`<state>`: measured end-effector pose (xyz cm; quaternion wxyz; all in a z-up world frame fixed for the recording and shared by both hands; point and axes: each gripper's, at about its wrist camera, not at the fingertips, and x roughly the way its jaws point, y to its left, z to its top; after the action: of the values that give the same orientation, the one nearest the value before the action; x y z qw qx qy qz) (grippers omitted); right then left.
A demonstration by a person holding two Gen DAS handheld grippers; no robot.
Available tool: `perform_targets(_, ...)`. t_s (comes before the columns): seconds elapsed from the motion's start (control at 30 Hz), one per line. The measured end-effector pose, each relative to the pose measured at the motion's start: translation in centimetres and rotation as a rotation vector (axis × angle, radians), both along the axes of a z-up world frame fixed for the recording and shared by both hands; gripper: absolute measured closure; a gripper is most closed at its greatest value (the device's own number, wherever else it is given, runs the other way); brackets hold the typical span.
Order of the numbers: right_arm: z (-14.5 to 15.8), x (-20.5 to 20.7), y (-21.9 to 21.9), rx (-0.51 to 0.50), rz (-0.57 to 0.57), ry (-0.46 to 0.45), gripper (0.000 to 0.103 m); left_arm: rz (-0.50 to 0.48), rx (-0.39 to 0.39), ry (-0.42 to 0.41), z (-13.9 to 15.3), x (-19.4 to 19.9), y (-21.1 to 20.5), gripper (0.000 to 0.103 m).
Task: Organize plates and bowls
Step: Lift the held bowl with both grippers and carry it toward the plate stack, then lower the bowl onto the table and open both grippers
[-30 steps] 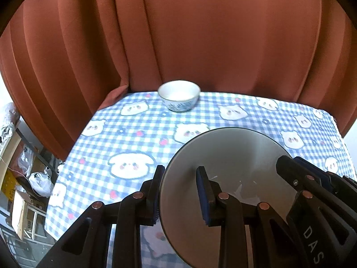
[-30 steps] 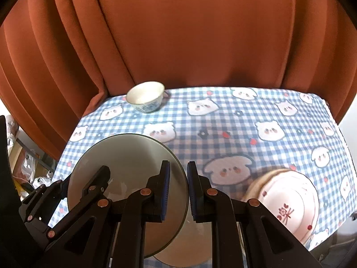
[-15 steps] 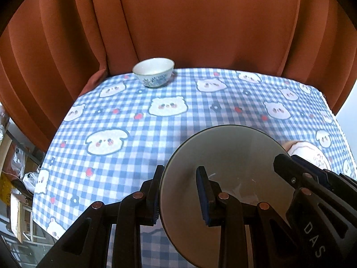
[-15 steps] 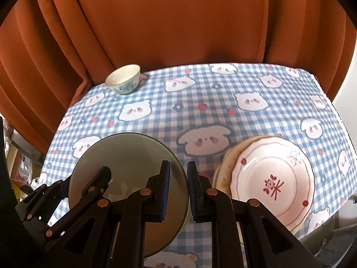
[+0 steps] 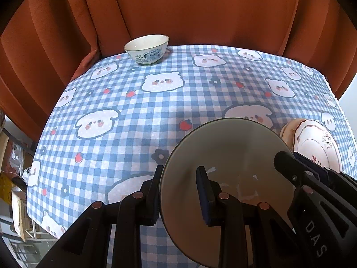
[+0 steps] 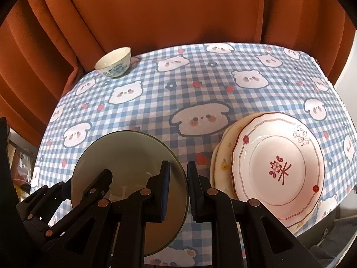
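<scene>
Currently on the checked tablecloth (image 6: 196, 102), item by item:

1. Grey bowl (image 5: 225, 156): held above the near part of the table by both grippers at once. Left gripper (image 5: 178, 192) pinches the bowl's left rim, one pad outside the wall and one inside. Right gripper (image 6: 178, 189) pinches the opposite rim the same way, its jaws drawn close with only the thin wall between them. Whether the bowl's foot touches the cloth cannot be told; the underside is hidden. Status: in transit, not yet placed.

2. Stack of plates (image 6: 225, 156): at the near right of the table, just beside the grey bowl. Top plate (image 6: 279, 165) is white with a scalloped red-lined edge and a red flower motif at its centre; a cream plate with a small yellow flower shows beneath it on the left side. How many plates lie below cannot be counted. Status: appears already gathered.

3. Small bowl (image 5: 146, 49): white with blue decoration, upright at the far left corner, close to the orange curtain (image 5: 200, 11), well apart from everything else. Status: untouched, still on its own.

Progress, as a judgement: plates look sorted into one pile; bowls are not yet together. Remaining work is likely setting down the grey bowl, either onto the plates or on its own spot, and bringing the small bowl and grey bowl together, probably small nested inside large.
</scene>
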<state>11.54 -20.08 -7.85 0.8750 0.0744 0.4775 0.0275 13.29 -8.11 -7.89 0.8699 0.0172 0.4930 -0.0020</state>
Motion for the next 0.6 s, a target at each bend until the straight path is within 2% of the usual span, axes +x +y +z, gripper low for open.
perform_targets(0.33, -1.4, 1.1, 0.4, -0.011, 0.006, 0.035, 0.084, -0.001, -0.009, 0.039, -1.3, 0.9, 0.5, 0.076)
perform_targets(0.6, -2.3, 1.9, 0.6, -0.023, 0.008, 0.054, 0.084, -0.026, 0.011, 0.018, -1.6, 0.9, 0.3, 0.076)
